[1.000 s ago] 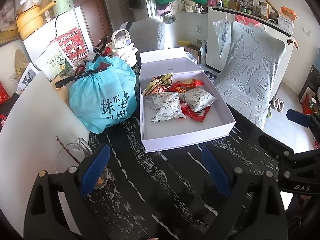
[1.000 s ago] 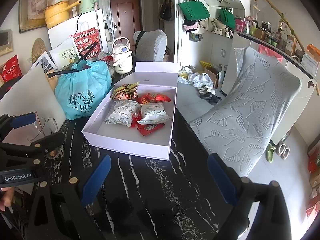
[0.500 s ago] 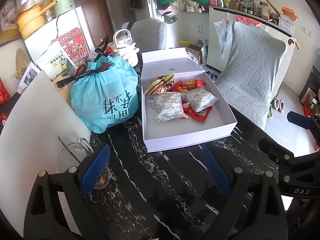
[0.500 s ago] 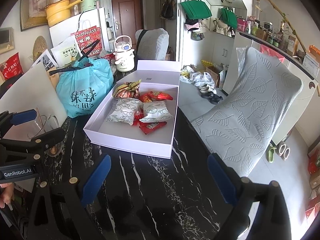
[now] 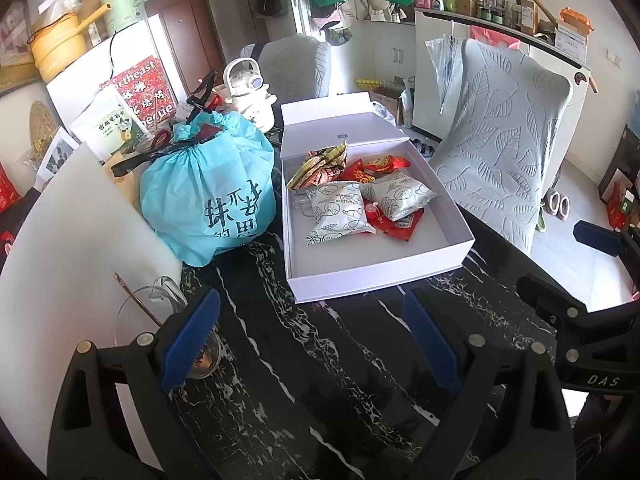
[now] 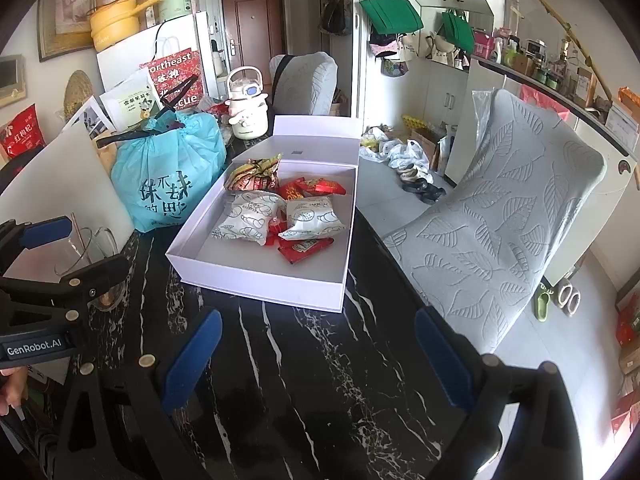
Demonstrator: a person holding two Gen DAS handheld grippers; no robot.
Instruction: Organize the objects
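Note:
An open white box [image 5: 372, 276] [image 6: 256, 284] with its lid folded back sits on the black marble table [image 5: 304, 360] [image 6: 304, 360]. Inside lie several snack packets: two white printed ones [image 5: 340, 212] [image 6: 248, 220], red ones [image 5: 400, 226] [image 6: 306, 246] and a green-gold one [image 5: 318, 164] [image 6: 256, 172]. My left gripper [image 5: 312, 342] hovers open over the table in front of the box, nothing between its blue pads. My right gripper [image 6: 316, 360] is open too, level with it near the table's right edge, empty.
A tied turquoise bag [image 5: 208, 192] [image 6: 168, 176] stands left of the box. A glass cup [image 5: 168, 328] with a stick sits by my left finger, against a white board [image 5: 60, 260]. A white kettle [image 5: 250, 92] stands behind. A leaf-patterned chair [image 5: 500, 164] [image 6: 492, 216] flanks the table's right side.
The view has drifted very slightly; both grippers stay open and nothing on the table has moved.

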